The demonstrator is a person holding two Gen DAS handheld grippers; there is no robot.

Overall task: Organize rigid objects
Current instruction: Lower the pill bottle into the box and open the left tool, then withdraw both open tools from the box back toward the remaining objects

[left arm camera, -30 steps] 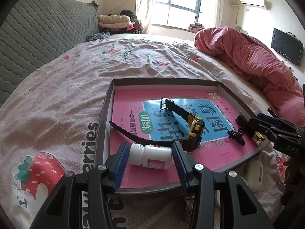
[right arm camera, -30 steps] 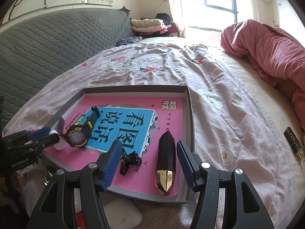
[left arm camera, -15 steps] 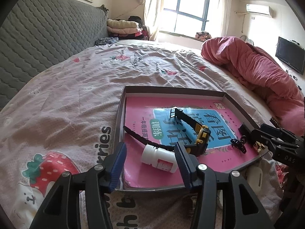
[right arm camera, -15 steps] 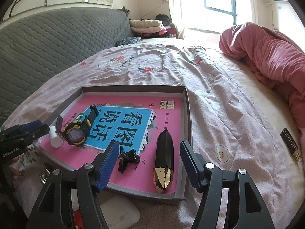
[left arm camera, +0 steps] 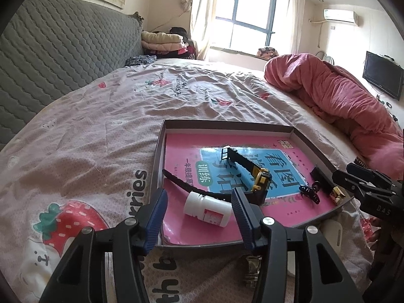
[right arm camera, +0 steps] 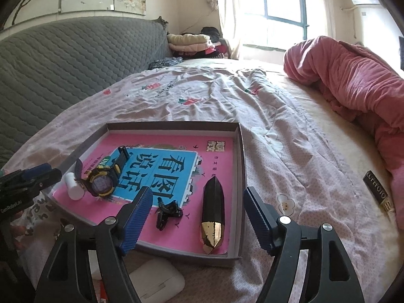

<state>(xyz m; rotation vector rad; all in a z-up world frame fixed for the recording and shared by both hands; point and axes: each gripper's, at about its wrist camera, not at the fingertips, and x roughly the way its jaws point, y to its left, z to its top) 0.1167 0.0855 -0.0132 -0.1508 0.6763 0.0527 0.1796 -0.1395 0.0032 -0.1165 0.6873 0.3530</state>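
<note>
A shallow grey box (left arm camera: 159, 151) (right arm camera: 241, 166) with a pink book in it lies on the bed. In it lie a white pill bottle (left arm camera: 208, 209) (right arm camera: 73, 185), a black and yellow watch (left arm camera: 260, 180) (right arm camera: 102, 181), a black hair clip (left arm camera: 309, 193) (right arm camera: 166, 212) and a black and gold pointed case (right arm camera: 212, 209) (left arm camera: 325, 181). My left gripper (left arm camera: 199, 216) is open and empty, just above and short of the bottle. My right gripper (right arm camera: 198, 214) is open and empty, above the clip and case at the box's near edge.
A white case (right arm camera: 156, 282) (left arm camera: 330, 229) lies on the sheet by the box's near edge. A metal watch band (left arm camera: 252, 270) lies there too. A black labelled stick (right arm camera: 377, 193) lies on the sheet to the right. A pink duvet (right arm camera: 353, 80) is heaped behind.
My left gripper has let go of the white bottle, which now lies in the box, and has drawn back and up. My right gripper has drawn back a little.
</note>
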